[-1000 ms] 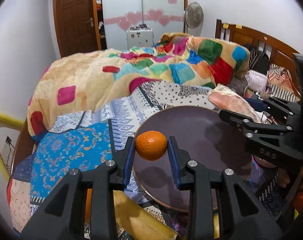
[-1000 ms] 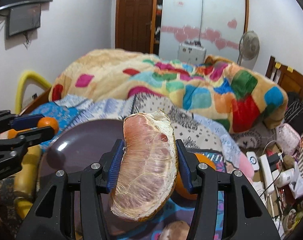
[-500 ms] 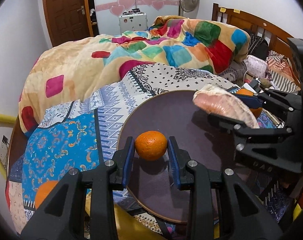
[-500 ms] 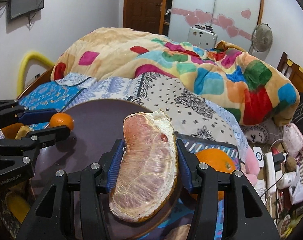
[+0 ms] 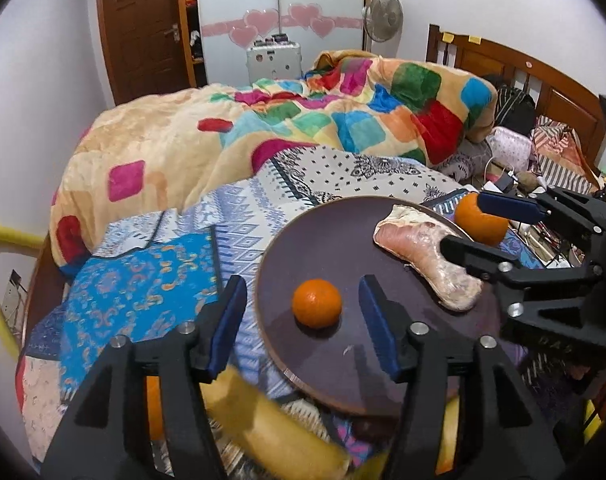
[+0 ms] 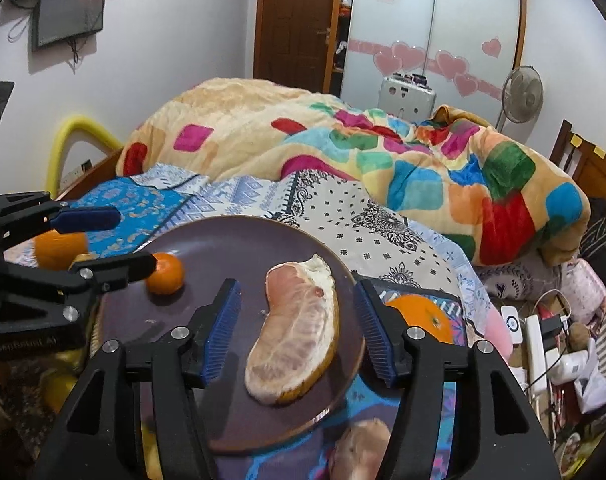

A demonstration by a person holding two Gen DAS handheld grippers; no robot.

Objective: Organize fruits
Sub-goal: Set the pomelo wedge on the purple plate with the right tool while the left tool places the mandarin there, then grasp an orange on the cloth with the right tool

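A small orange mandarin [image 5: 317, 303] lies on the dark purple plate [image 5: 343, 236], free between the wide-open jaws of my left gripper [image 5: 303, 316]. A peeled pomelo wedge [image 6: 297, 330] lies on the same plate [image 6: 207, 240], free between the open jaws of my right gripper [image 6: 297, 326]. The mandarin also shows in the right wrist view [image 6: 165, 273], and the wedge in the left wrist view [image 5: 427, 260]. The plate rests on the patterned bedsheet.
A larger orange [image 6: 421, 318] lies on the sheet just right of the plate, another orange [image 6: 59, 248] to its left. Yellow fruit [image 5: 263, 428] lies below the plate's near edge. A patchwork duvet [image 5: 303, 120] is heaped behind. Cables and clutter [image 6: 551, 332] sit at the right.
Both grippers have opened and let go: the mandarin and the pomelo wedge now rest on the plate. Both grippers came lower and closer over the plate.
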